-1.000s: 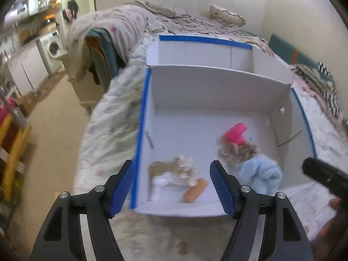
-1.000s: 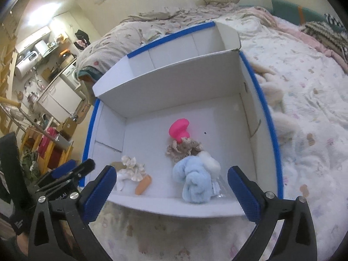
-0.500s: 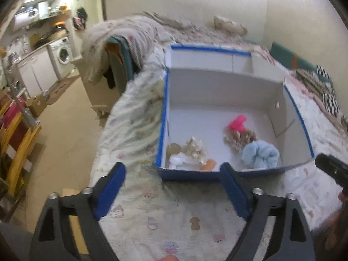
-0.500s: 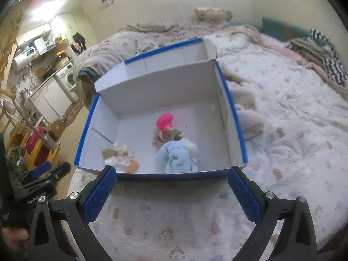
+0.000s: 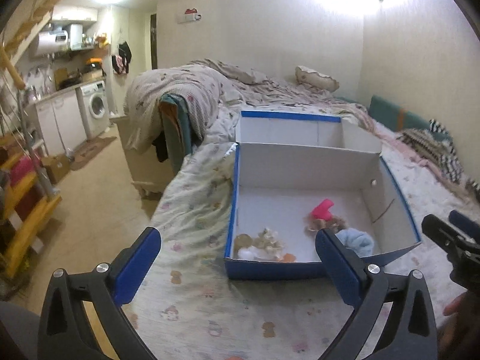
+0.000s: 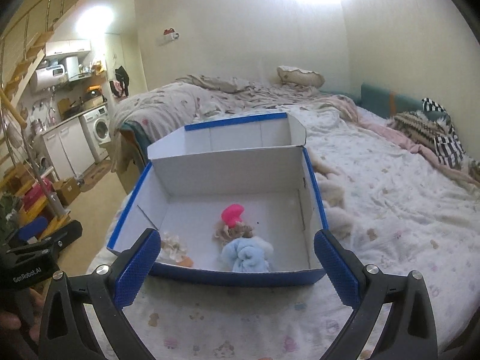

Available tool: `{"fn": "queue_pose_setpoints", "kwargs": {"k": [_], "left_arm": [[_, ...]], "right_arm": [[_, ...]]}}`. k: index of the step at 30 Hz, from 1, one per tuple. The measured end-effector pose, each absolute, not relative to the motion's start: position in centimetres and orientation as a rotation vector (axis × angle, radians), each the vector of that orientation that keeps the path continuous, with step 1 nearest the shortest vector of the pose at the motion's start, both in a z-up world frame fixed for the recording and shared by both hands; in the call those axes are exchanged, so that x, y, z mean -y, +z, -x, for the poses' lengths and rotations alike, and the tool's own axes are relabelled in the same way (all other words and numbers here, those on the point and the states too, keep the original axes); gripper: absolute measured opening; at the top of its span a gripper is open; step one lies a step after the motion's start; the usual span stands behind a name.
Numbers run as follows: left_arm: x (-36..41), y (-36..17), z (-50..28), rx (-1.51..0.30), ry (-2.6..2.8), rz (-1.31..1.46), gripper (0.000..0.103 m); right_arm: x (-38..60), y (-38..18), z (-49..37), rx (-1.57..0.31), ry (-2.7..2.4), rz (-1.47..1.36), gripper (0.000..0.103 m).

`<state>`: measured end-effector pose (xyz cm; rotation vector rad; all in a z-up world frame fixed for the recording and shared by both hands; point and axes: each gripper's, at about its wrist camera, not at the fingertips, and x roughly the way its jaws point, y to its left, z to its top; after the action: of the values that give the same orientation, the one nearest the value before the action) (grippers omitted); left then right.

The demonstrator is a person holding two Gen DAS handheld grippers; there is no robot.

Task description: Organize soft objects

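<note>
A blue-edged white cardboard box [image 5: 300, 165] [image 6: 240, 174] stands open on the bed. Inside lie a pink soft piece [image 5: 322, 208] [image 6: 232, 213], a brown fluffy piece [image 5: 328, 223] [image 6: 234, 231], a light blue towel [image 5: 358, 241] [image 6: 247, 255], a cream fluffy piece [image 5: 267, 240] [image 6: 172, 244] and an orange piece [image 5: 288, 257] [image 6: 186, 260]. My left gripper [image 5: 238, 258] is open and empty, held back before the box's front wall. My right gripper [image 6: 237, 264] is open and empty, also before the front wall.
The box rests on a patterned bedsheet [image 6: 390, 210]. Cream fluffy items [image 6: 330, 192] lie beside the box's right wall. A heaped blanket [image 5: 186, 90] and pillow [image 5: 316, 78] lie at the back. The bed edge drops to the floor [image 5: 99, 195] on the left.
Both grippers have pulled back and risen away from the box; it now looks smaller and farther. Both stay open and empty. The contents have not moved.
</note>
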<state>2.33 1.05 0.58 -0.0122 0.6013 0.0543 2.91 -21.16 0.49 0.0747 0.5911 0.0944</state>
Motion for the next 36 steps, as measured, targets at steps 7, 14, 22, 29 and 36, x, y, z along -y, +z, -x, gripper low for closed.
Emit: {"fn": "queue_pose_setpoints", "kwargs": {"k": [7, 14, 22, 29, 36], "left_arm": [[-0.7, 0.0, -2.8, -0.637, 0.039, 0.022, 0.103], [-0.5, -0.3, -3.0, -0.653, 0.027, 0.023, 0.103], [-0.5, -0.3, -3.0, -0.654, 0.028, 0.024, 0.103], [-0.5, -0.3, -3.0, -0.652, 0.026, 0.023, 0.103], [-0.4, -0.3, -3.1, -0.651, 0.025, 0.022, 0.103]], "right_arm": [[20.7, -0.8, -3.5, -0.645, 0.094, -0.052, 0.103], [20.5, -0.9, -3.5, -0.65, 0.094, -0.046, 0.103], [20.6, -0.9, -3.6, -0.655, 0.094, -0.054, 0.103], [20.7, -1.0, -3.7, -0.66, 0.095, -0.063, 0.103], [20.5, -1.2, -3.8, -0.671, 0.092, -0.058, 0.103]]}}
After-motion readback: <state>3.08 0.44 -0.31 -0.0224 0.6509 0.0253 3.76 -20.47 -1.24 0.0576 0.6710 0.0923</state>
